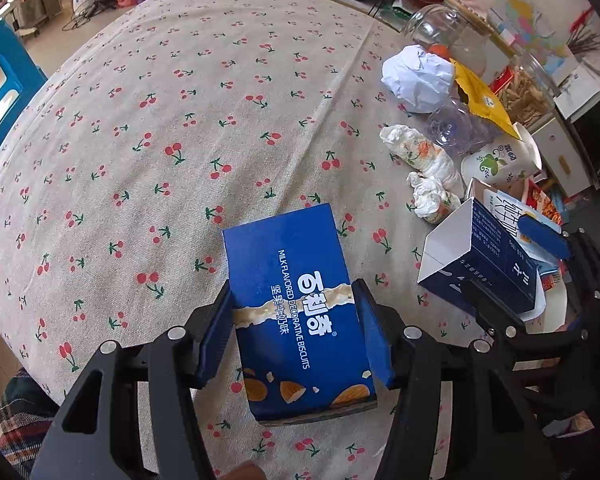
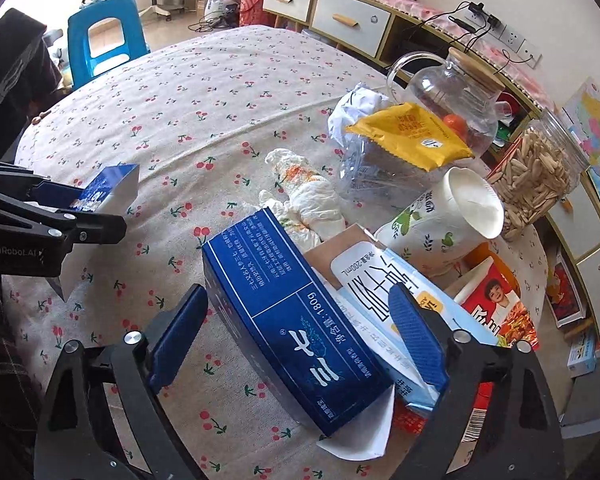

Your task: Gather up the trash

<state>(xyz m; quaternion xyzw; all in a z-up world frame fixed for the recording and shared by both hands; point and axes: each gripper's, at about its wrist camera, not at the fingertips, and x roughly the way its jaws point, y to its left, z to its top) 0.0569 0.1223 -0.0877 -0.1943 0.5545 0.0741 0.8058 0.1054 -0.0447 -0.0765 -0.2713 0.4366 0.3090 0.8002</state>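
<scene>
Two-gripper collection of trash on the cloth-covered table [image 1: 180,120]. Long dark-blue carton [image 2: 296,320], open-ended and lying between the fingers of the right gripper [image 2: 296,334]: the right pad sits on the pale carton behind it, the left pad stands clear, so no grip yet. Probably light, hollow and easily crushed; best taken across its long side walls near mid-length. Biscuit box [image 1: 296,308], clamped at its narrow sides by the half-closed left gripper [image 1: 296,332]: stiff card, glossy, likely empty. Beyond the right gripper, paper cup [image 2: 444,216]: thin, deformable, grasp by the rim. Crumpled tissues [image 2: 304,196]: soft, pinch anywhere.
</scene>
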